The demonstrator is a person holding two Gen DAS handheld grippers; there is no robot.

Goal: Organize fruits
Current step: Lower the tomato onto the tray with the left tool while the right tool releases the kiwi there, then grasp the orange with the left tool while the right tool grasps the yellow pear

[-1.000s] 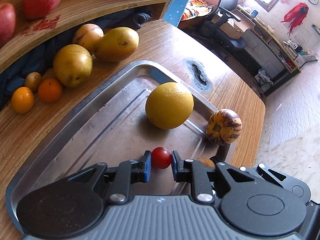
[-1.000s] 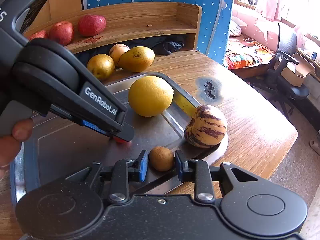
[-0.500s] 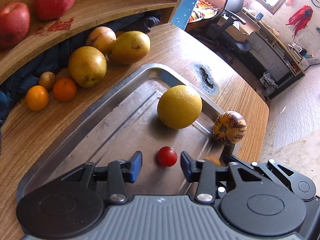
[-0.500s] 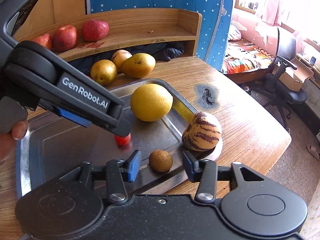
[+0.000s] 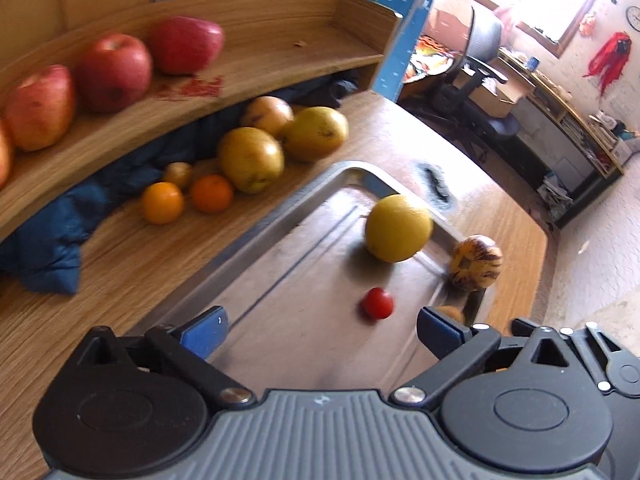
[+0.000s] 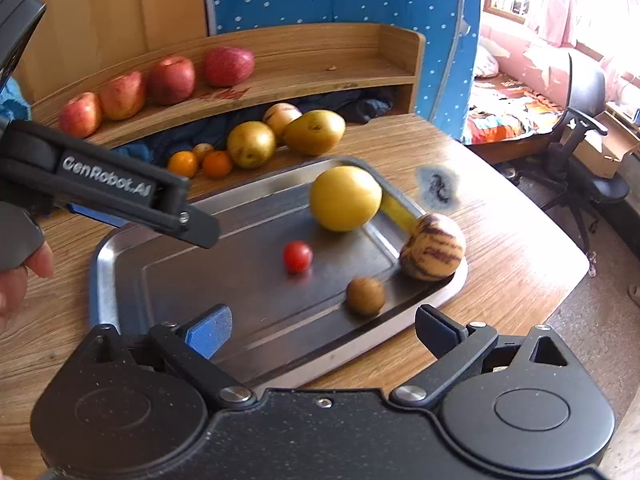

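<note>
A steel tray (image 6: 100,280) on the wooden table holds a cherry tomato (image 6: 298,256), a small brown fruit (image 6: 365,296), a large yellow citrus (image 6: 346,198) and a striped melon (image 6: 434,246) on its far rim. My left gripper (image 5: 322,328) hangs above the tray, its jaws opening with nothing between them; the tomato (image 5: 377,303) lies just beyond them. My right gripper (image 6: 324,330) hovers over the tray's near edge, its jaws also opening and empty, with the brown fruit ahead of its right finger. The left gripper's fingers (image 6: 160,208) show in the right wrist view.
Several red apples (image 6: 172,80) line a curved wooden shelf (image 6: 320,68). Pears (image 6: 314,132), two oranges (image 6: 216,164) and a blue cloth (image 5: 52,240) lie under it beside the tray. A burn mark (image 6: 438,188) is on the table, and an office chair (image 6: 580,128) stands beyond.
Both grippers went from shut to wide open. The left let go of the tomato and the right let go of the brown fruit. Both pulled up and back from the tray.
</note>
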